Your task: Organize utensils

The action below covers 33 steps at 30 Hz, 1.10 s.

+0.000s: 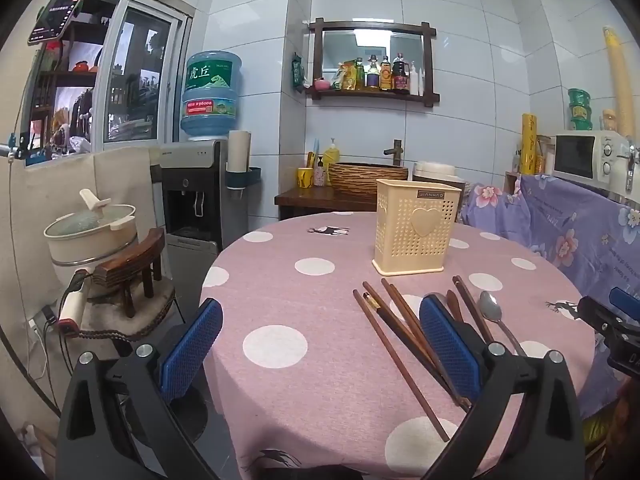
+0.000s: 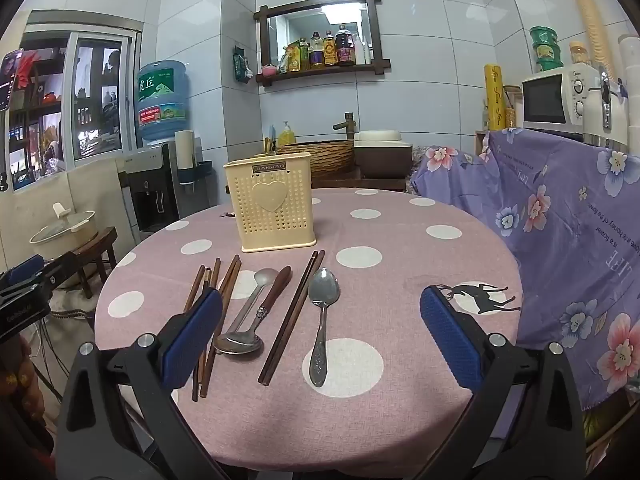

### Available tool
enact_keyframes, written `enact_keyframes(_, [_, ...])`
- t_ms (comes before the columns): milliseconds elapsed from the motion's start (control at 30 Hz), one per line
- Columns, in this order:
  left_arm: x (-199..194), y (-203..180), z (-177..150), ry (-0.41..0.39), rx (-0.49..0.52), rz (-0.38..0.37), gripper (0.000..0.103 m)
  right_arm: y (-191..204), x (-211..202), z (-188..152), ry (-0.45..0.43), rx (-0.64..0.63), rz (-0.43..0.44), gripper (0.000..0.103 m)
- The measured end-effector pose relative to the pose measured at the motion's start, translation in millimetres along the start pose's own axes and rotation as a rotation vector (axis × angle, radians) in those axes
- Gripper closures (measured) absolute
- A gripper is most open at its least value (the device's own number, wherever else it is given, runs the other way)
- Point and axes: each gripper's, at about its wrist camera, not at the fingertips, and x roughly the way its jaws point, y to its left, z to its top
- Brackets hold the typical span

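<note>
Round table (image 2: pixel 400 420) under a pink cloth with white dots; a cream perforated utensil holder (image 2: pixel 274 208) stands upright at 12 o'clock on it, a heart on its front face, nothing visibly in it. Utensils lie flat on the cloth between the holder and the near edge, none touching the holder. Right wrist view, left to right: a bundle of brown chopsticks (image 2: pixel 228 280) at 10 o'clock, partly hidden behind the right gripper's left pad; a metal spoon (image 2: pixel 250 312) with its bowl toward the camera, crossed with a wooden-handled utensil (image 2: pixel 276 288); a dark chopstick pair (image 2: pixel 294 316) just beside; a second metal spoon (image 2: pixel 322 312) at 6 o'clock of the holder, bowl away. Purple floral cloth (image 2: pixel 560 220) drapes furniture at 3 o'clock, close to the table rim. Water dispenser (image 1: pixel 192 192) and a pot on a stool (image 1: pixel 92 232) at 9 o'clock, well apart. Left gripper (image 1: pixel 320 344): fingers wide apart, holding nothing, its right pad in front of the chopsticks. Right gripper (image 2: pixel 320 340): fingers wide apart, empty, raised above the second spoon.
</note>
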Motion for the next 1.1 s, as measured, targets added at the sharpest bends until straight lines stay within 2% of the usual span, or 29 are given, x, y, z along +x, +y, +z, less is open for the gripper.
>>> enact_keyframes(1100, [-1.7,-4.0,-2.9,0.009,0.019,0.003,0.005,-1.0,-2.8,-0.3,0.004,0.008,0.001,0.005])
